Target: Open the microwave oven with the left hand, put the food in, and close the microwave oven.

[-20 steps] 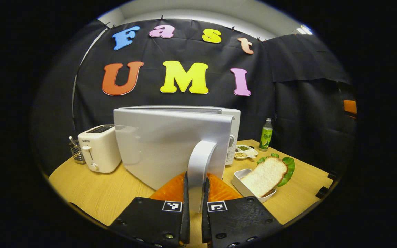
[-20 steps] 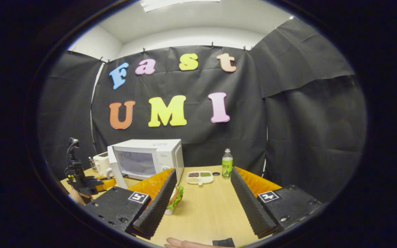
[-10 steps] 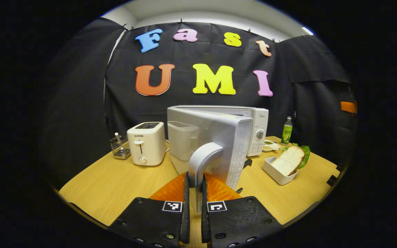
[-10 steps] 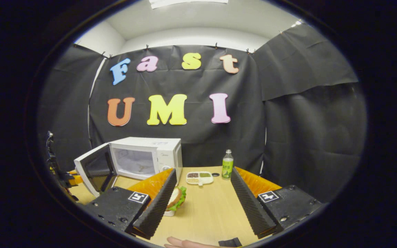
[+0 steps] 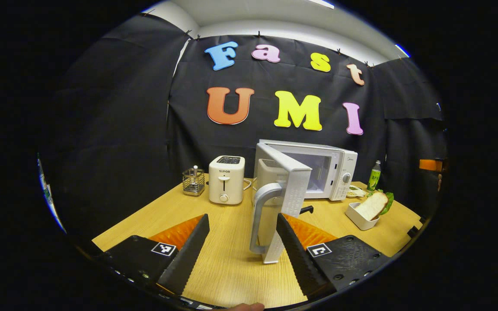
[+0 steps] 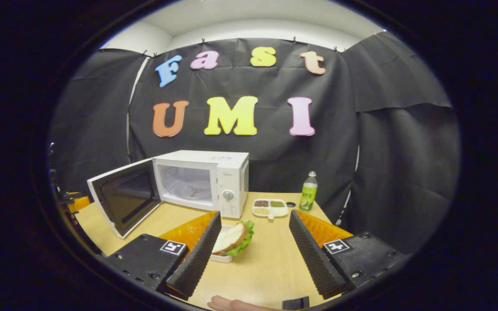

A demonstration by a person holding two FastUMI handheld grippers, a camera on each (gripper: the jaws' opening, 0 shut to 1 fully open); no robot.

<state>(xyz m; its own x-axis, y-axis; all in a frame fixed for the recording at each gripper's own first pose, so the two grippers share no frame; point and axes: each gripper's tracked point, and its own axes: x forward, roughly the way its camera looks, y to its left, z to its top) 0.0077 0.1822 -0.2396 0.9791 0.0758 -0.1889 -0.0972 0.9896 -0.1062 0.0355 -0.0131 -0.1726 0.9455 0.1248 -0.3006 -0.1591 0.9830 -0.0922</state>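
The white microwave [image 5: 318,170] stands at the back of the wooden table with its door [image 5: 290,190] swung wide. My left gripper [image 5: 242,220] is open, and the door's handle [image 5: 260,216] stands between its spread fingers without touching either. The food is a sandwich [image 5: 373,205] with lettuce in a white dish, right of the microwave. In the right gripper view the microwave [image 6: 201,181] shows a bare cavity, and its door [image 6: 121,203] hangs out to the left. My right gripper [image 6: 254,216] is open, with the sandwich [image 6: 231,237] just beyond its left finger.
A white toaster [image 5: 226,179] and a wire holder [image 5: 193,181] stand left of the microwave. A green bottle [image 6: 308,196] and a sectioned dish [image 6: 269,207] of grains sit at the back right. A person's hand [image 6: 231,304] shows at the bottom edge.
My left gripper pulled the door wide by its handle, then let go, opened and drew back. The right gripper came nearer the sandwich and the microwave.
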